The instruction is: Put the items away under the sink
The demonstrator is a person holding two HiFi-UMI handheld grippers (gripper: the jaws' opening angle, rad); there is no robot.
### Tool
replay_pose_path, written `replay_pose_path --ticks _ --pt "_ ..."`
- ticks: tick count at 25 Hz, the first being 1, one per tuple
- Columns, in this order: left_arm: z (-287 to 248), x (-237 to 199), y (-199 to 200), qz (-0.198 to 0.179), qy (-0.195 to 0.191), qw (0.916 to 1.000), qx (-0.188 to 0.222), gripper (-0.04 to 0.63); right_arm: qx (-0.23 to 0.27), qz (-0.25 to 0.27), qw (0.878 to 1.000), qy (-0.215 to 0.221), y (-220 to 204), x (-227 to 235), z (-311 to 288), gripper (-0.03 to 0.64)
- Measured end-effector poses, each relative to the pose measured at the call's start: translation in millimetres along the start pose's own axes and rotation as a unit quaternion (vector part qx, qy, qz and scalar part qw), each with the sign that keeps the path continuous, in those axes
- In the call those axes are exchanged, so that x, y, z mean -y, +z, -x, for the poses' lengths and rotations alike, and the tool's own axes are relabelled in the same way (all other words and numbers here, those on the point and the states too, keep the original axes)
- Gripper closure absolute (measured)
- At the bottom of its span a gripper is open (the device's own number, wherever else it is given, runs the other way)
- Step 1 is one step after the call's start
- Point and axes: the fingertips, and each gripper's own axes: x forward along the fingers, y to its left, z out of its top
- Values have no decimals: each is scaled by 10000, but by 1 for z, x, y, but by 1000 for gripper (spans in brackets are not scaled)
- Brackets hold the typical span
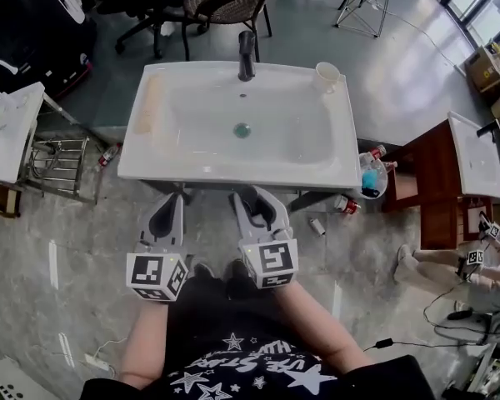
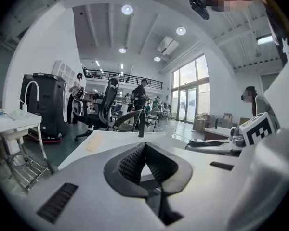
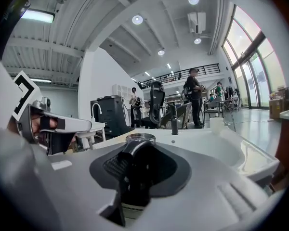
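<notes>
We see a white sink top (image 1: 233,172) with a dark faucet (image 1: 247,55) on its back rim, 1 white cup (image 1: 327,75) at the back right corner and a pale strip (image 1: 150,102) along the left rim. On the grey floor (image 1: 83,248) to its right lie a red-and-white can (image 1: 346,204) and a smaller can (image 1: 317,226), near a clear tub (image 1: 372,177).

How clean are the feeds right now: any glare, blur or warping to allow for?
Head view: evenly lit, the white ceramic sink bright but readable, edges bowed. Left gripper view: black corners, glaring tall windows, near jaws soft. Right gripper view: the dark silver-capped item between the jaws is shadowed and blurred.
</notes>
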Motion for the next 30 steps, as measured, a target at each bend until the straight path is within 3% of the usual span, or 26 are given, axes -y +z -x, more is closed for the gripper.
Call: replay_pose_path --ticks 10,19,30 --pt "40 -43 -37 220 85 9996 122 586 -139 53 9993 -348 -43 -37 13 522" --pt "87 -110 -130 310 185 9993 -130 586 -464 13 9966 -684 -136 -85 4 522" --pt "59 -129 -212 395 264 9989 42 586 -347 -40 9977 -576 -224 -74 -52 522"
